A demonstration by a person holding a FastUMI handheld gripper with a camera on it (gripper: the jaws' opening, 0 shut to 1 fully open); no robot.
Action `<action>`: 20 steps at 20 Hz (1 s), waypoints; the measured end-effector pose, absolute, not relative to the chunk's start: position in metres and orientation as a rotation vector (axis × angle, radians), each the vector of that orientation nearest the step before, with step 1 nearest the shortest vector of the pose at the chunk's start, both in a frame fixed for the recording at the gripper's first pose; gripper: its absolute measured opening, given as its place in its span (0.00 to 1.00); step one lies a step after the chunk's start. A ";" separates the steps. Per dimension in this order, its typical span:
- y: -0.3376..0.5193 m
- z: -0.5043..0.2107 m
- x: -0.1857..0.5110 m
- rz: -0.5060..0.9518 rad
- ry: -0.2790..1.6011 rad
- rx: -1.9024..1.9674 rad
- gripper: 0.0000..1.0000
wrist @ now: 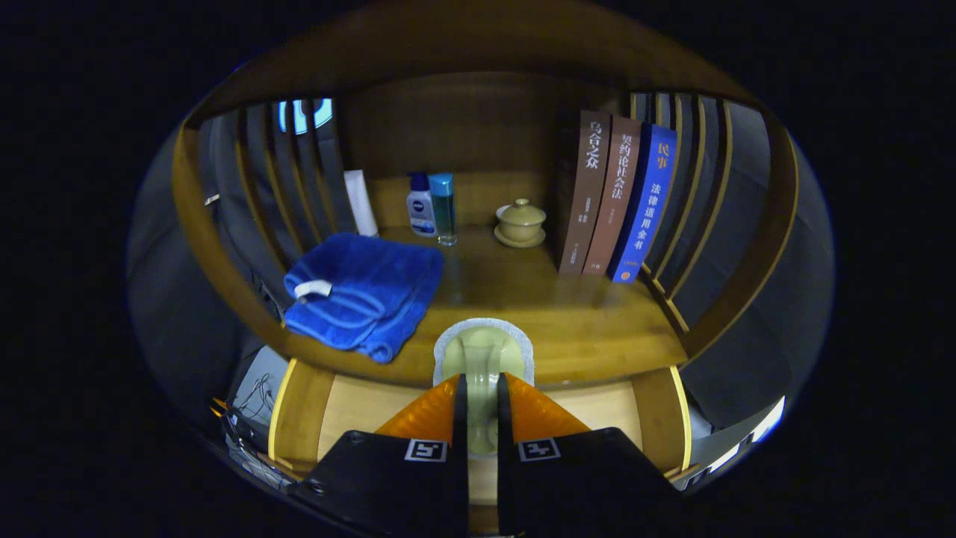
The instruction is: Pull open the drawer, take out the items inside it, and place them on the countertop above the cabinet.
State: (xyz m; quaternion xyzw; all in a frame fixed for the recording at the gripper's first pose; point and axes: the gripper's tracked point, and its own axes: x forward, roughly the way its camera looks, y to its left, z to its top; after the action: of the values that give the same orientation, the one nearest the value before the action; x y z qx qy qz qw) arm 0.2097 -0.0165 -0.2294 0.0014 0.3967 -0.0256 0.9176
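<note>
My gripper [482,388] is shut on a pale green cup-like item [483,351], its stem or handle pinched between the two fingers and its round rim sticking out ahead of the tips. Below the fingers lies the open wooden drawer [358,407], its light bottom showing on both sides. The held item hangs over the front edge of the wooden countertop [567,321] above the cabinet. I cannot tell whether it touches the countertop.
On the countertop, a folded blue towel [362,295] lies left of the fingers. Beyond stand a white tube [361,202], two small bottles [433,205] and a lidded tan bowl [520,223]. Three upright books [616,198] lean at the right. Slatted wooden sides enclose the shelf.
</note>
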 end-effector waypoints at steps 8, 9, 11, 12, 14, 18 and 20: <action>-0.020 -0.249 0.307 -0.063 0.828 0.044 0.20; -0.018 -0.258 0.313 -0.054 0.854 0.062 0.20; -0.022 -0.273 0.320 -0.073 0.895 0.060 0.20; -0.024 -0.278 0.325 -0.076 0.894 0.061 0.20; -0.026 -0.280 0.332 -0.093 0.886 0.070 0.20; -0.025 -0.283 0.331 -0.075 0.894 0.057 0.71; -0.025 -0.284 0.333 -0.071 0.879 0.059 0.94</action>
State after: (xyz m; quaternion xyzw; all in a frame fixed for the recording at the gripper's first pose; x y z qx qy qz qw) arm 0.3326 -0.0247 -0.2844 0.0287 0.4252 -0.0346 0.9040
